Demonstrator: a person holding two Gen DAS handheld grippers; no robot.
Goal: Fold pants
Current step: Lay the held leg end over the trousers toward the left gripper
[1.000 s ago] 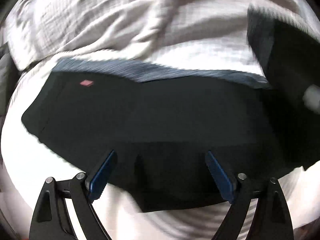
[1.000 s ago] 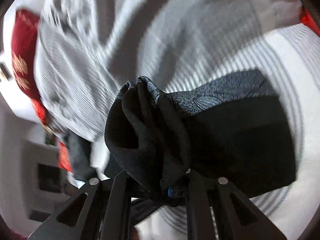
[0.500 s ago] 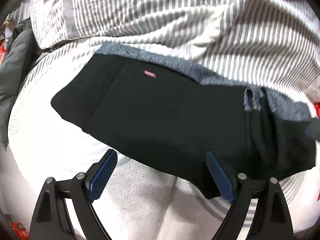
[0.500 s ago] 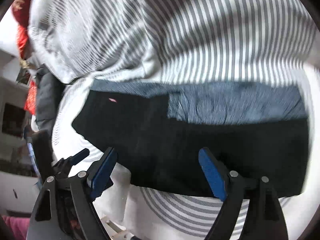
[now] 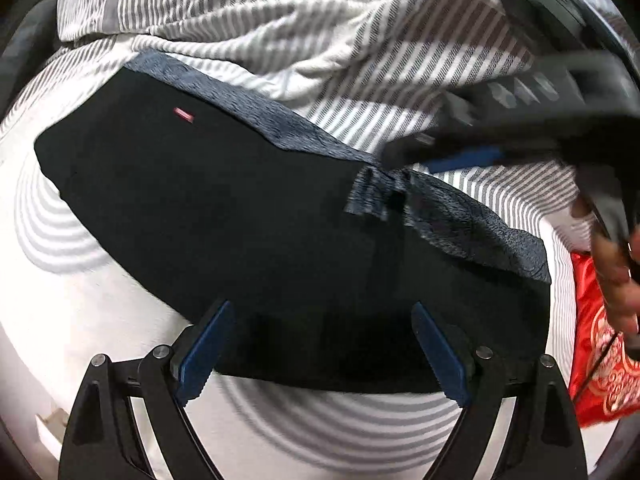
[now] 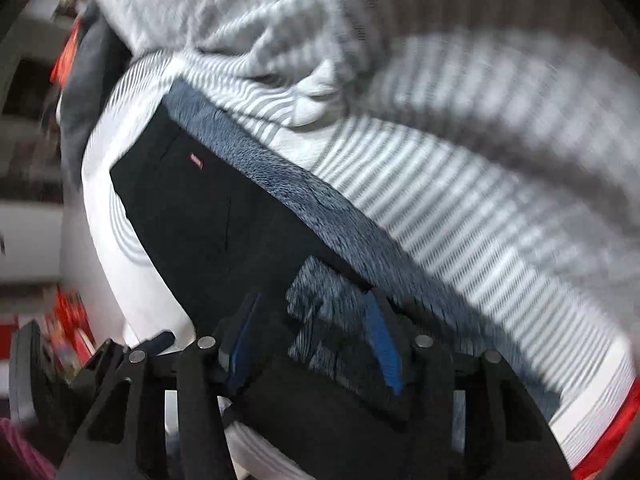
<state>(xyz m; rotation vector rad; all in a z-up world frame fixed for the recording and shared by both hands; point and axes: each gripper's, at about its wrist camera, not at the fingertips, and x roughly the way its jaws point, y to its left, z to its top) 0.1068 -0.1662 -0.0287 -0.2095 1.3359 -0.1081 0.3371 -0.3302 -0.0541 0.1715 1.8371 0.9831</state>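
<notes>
The black pants [image 5: 248, 216] lie folded in a long band on the striped bedsheet [image 5: 80, 300]. Their grey fleecy lining [image 5: 460, 220] shows along the far edge, with a small red tag [image 5: 183, 115] on the left. My left gripper [image 5: 320, 352] is open and empty over the pants' near edge. My right gripper [image 6: 312, 340] is open, its blue pads either side of a turned-up flap of lining [image 6: 320, 308] at the pants' far edge. It also shows in the left wrist view [image 5: 464, 160], blurred.
A rumpled striped blanket [image 5: 320, 20] lies behind the pants. A red patterned bag [image 5: 600, 352] sits at the right beside the person's hand [image 5: 616, 280]. Dark clothing [image 6: 88, 92] lies at the bed's far left.
My right gripper let go of the bunched pants end, which now lies flat on the bed. It then moved in low over the lining flap. My left gripper stayed open and drew closer.
</notes>
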